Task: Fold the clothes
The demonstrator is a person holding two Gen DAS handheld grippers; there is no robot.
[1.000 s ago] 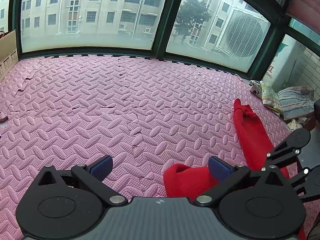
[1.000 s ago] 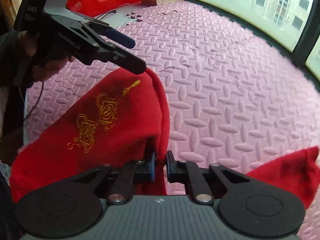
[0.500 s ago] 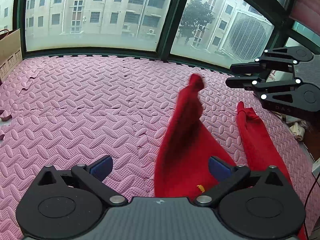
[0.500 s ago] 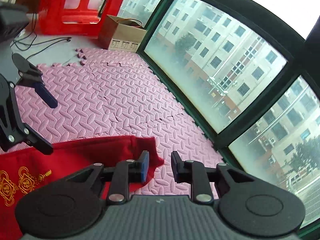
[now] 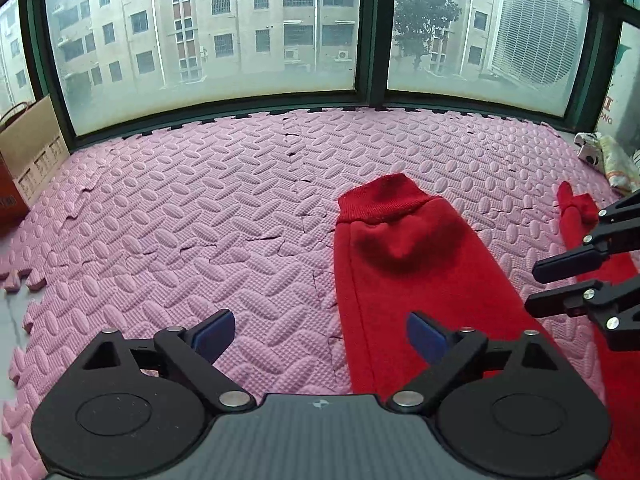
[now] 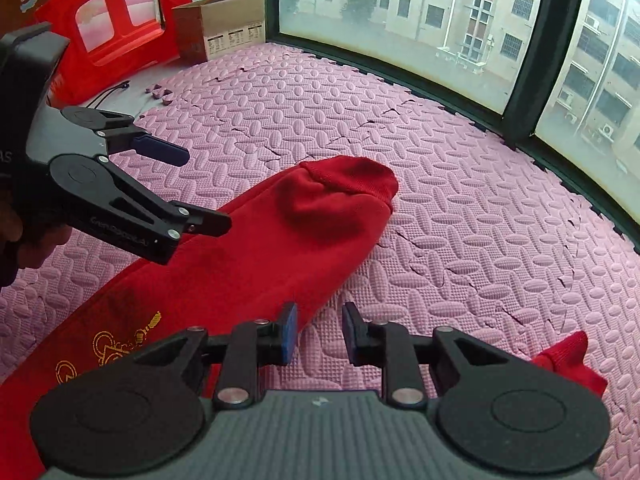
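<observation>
A red sweater [image 6: 256, 256] with gold embroidery lies flat, one ribbed-cuff sleeve [image 5: 400, 236] apparently folded across it.

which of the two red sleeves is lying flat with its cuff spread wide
The near sleeve between the grippers; its ribbed cuff lies broad. The far sleeve is bunched narrow.

Two black handheld two-finger grippers w/ blue pads, both empty. Left black gripper [image 5: 319, 336] has jaws spread wide, held low and level. Right black gripper [image 6: 319, 338] has jaws parted by a narrower gap, fingers pointing fwd, just right of the left one
</observation>
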